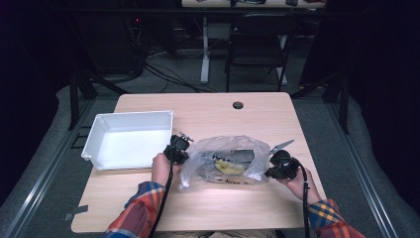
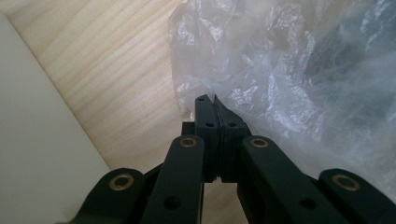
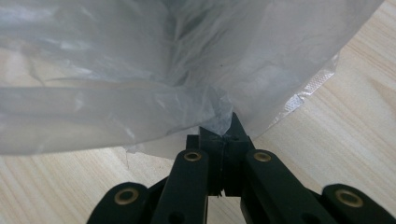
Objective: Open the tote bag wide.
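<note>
I see crinkled clear plastic bag (image 1: 223, 161) holding yellow item (image 1: 229, 167); left gripper (image 2: 212, 100) and right gripper (image 3: 224, 128) both pinch its film; white rectangular tray (image 1: 94, 136) beside.

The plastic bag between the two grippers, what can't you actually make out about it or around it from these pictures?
- The plastic bag: high view shows a yellowish item and a dark shape inside, too small and veiled by crinkled film to identify.
- Printing near the bag's bottom edge, high view: too small to read.
- Left gripper view: the bag's contents blur behind the film.
- Right gripper view: the film hides the table beyond.
- White tray: cut off by the left edge, left gripper view.
</note>
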`<state>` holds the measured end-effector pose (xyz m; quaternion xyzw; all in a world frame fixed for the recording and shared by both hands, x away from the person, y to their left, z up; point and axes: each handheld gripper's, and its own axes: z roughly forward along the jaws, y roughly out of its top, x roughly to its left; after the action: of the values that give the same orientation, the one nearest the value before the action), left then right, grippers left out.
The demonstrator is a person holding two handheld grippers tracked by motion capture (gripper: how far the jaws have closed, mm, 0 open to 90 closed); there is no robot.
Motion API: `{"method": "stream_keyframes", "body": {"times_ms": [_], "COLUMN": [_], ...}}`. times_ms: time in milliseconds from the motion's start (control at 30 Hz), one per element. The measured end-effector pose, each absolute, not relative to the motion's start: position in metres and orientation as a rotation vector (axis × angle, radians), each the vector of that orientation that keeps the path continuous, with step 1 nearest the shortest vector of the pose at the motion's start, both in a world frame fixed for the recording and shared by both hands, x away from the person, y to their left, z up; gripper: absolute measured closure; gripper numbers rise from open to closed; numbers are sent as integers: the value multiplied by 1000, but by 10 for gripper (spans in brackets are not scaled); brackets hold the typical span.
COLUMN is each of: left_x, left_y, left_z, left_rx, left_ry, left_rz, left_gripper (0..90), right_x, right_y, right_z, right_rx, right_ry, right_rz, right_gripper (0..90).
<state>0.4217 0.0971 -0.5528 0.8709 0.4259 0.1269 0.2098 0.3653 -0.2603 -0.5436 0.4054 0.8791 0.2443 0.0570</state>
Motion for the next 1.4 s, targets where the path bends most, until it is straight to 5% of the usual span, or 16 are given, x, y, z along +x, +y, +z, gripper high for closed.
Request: {"method": "stream_keyframes", "body": {"times_ms": [133, 233, 367, 567, 1133, 1233, 1400], "left_x": [421, 418, 406, 390, 368, 374, 383], "left_y": [100, 104, 109, 110, 79, 74, 75], "left_z": [-550, -540, -518, -497, -479, -495, -516], "left_rx": [2400, 2341, 2287, 2240, 2271, 2331, 2376], "left_ry": [1188, 1191, 1155, 1092, 968, 989, 1006], "left_rz": [338, 291, 284, 300, 270, 290, 285], "left_gripper": [867, 719, 599, 529, 323, 340, 607], "right_x": [363, 358, 355, 356, 357, 358, 359], "right_y": [-265, -264, -259, -260, -257, -256, -256], "right_z": [-534, -525, -522, -520, -525, -527, -532], "right_rx": [1178, 1145, 1104, 1111, 1116, 1110, 1122], "right_ry": [2662, 2658, 2598, 2637, 2625, 2644, 2636], "right_rz": [821, 943, 926, 945, 906, 911, 861], "right_gripper": [684, 645, 774, 831, 874, 880, 890]}}
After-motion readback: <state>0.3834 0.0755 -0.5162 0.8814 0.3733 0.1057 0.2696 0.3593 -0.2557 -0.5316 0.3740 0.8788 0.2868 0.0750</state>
